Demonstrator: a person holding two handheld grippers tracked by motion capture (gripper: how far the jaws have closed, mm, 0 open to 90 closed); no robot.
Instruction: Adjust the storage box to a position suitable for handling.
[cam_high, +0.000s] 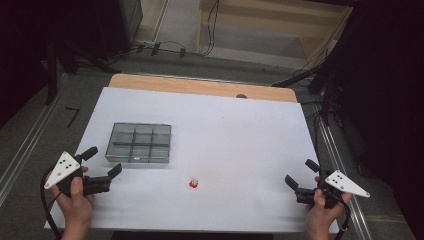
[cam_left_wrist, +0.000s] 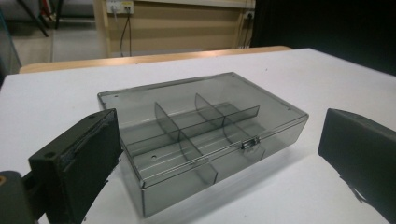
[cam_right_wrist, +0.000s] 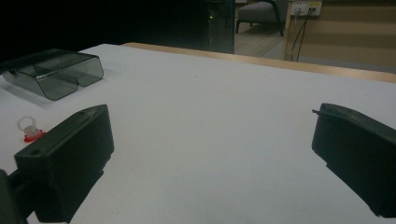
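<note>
On the white desk (cam_high: 240, 130), the closed smoky clear-plastic compartment box (cam_high: 139, 143) is approached by the spread, empty left gripper (cam_high: 104, 162), likely for its latch; the right gripper (cam_high: 301, 172), also spread, is held clear.

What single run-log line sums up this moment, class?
left gripper: open, near box | right gripper: open, holding nothing | compartment box: lid shut | small red-and-clear piece: loose on table

A closed smoky-grey compartment box (cam_high: 139, 143) lies flat, a small red-based clear ring (cam_high: 194, 182) near its front-right corner.
</note>
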